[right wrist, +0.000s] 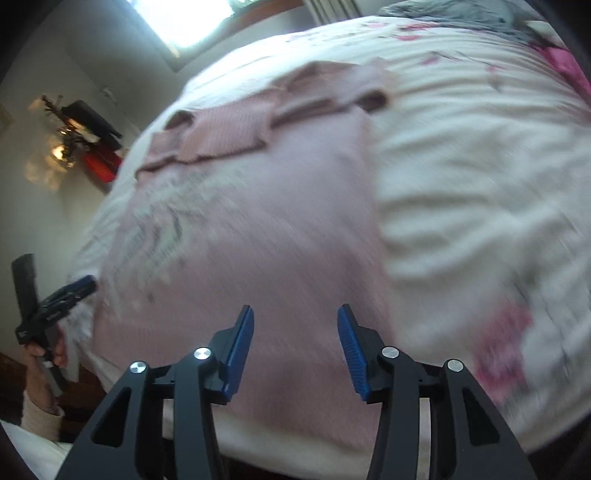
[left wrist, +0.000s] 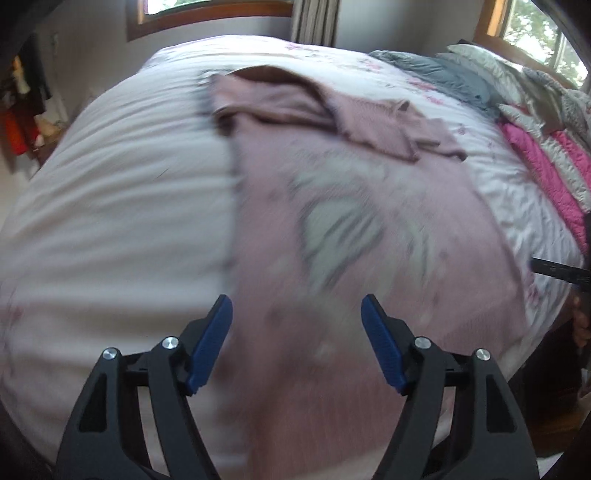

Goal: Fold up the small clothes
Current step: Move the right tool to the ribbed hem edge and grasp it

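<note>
A small pink shirt (left wrist: 343, 229) with a pale printed picture on its front lies flat on the white bedspread (left wrist: 110, 206). Both sleeves are folded in across its far end. My left gripper (left wrist: 297, 302) hovers open over the shirt's near hem, close to its left edge, holding nothing. In the right wrist view the same pink shirt (right wrist: 266, 221) fills the middle, and my right gripper (right wrist: 295, 314) is open above its near hem. The left gripper (right wrist: 74, 288) shows at the far left, held by a hand. Both views are motion-blurred.
The bedspread (right wrist: 480, 177) has pink flower prints. A grey blanket (left wrist: 443, 74) and a pink-and-white quilt (left wrist: 546, 147) are piled at the bed's far right. Windows (left wrist: 207, 7) line the far wall. Dark and red items (right wrist: 96, 147) sit beside the bed.
</note>
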